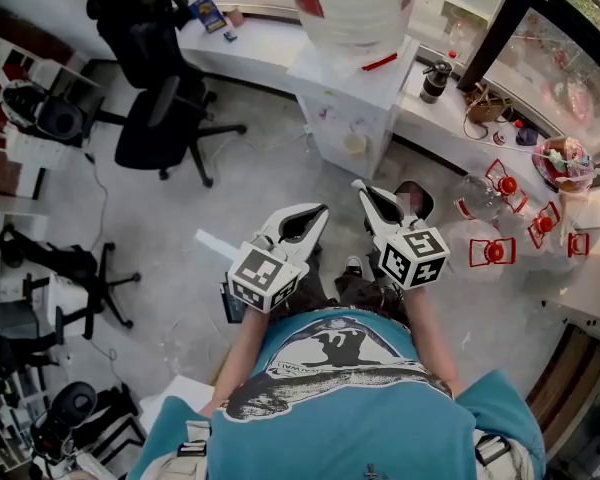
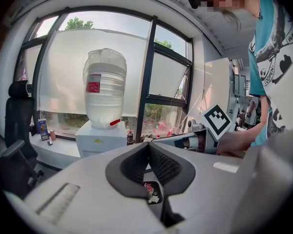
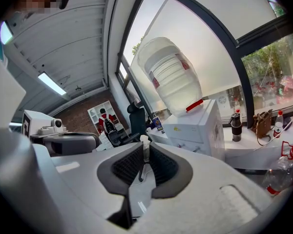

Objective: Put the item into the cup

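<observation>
Right gripper view: a thin item (image 3: 144, 142), pale at its top end with a dark stem below, stands pinched between the ribbed pads of the right gripper (image 3: 146, 146). Its top pokes just past the jaw tips; what it is I cannot tell. In the head view that gripper is held before the person's teal shirt (image 1: 360, 408), above the floor. The left gripper (image 1: 321, 210) is just beside it on the left, its jaw tips pressed together on nothing. Beyond both stands a white cabinet (image 1: 355, 98) bearing a big water bottle (image 1: 352, 8). On the right a counter (image 1: 595, 278) carries a clear bottle (image 1: 477, 196), red-framed pieces (image 1: 493, 252) and, farther off, a black flask (image 1: 435, 78). An office chair (image 1: 155, 98) stands far left.
</observation>
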